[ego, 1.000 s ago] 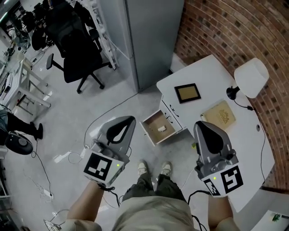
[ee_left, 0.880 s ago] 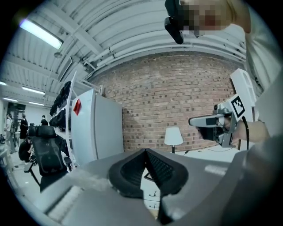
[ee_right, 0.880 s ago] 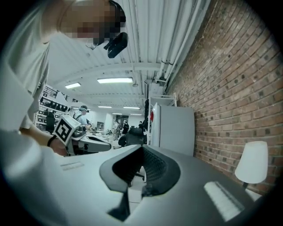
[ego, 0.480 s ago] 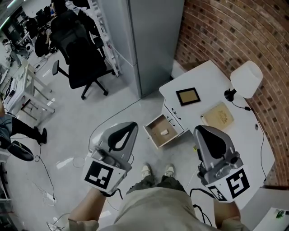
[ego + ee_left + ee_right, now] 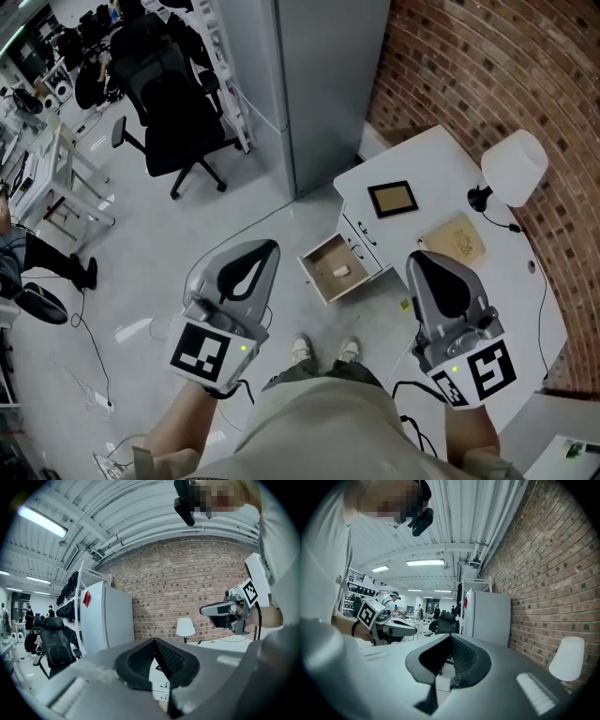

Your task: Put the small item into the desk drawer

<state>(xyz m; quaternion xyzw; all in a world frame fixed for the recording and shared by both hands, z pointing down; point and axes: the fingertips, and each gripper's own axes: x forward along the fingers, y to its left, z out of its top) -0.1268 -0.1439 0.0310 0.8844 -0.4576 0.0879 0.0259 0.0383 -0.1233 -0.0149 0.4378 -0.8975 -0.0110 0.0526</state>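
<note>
Black-padded, clenched together on nothing at both left gripper (image 5: 153,642) and right gripper (image 5: 450,637). Held either side of open drawer (image 5: 308,271). Lying inside drawer, apart from both: small pale item (image 5: 340,272). Beyond, white desk (image 5: 431,169) against brick wall (image 5: 469,66).

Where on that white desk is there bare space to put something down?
Bare desk lies between the black frame and the lamp, and again past the tan board toward the brick wall. The open drawer has room beside its small item. The middle is most crowded: frame, board and lamp cable sit close.
</note>
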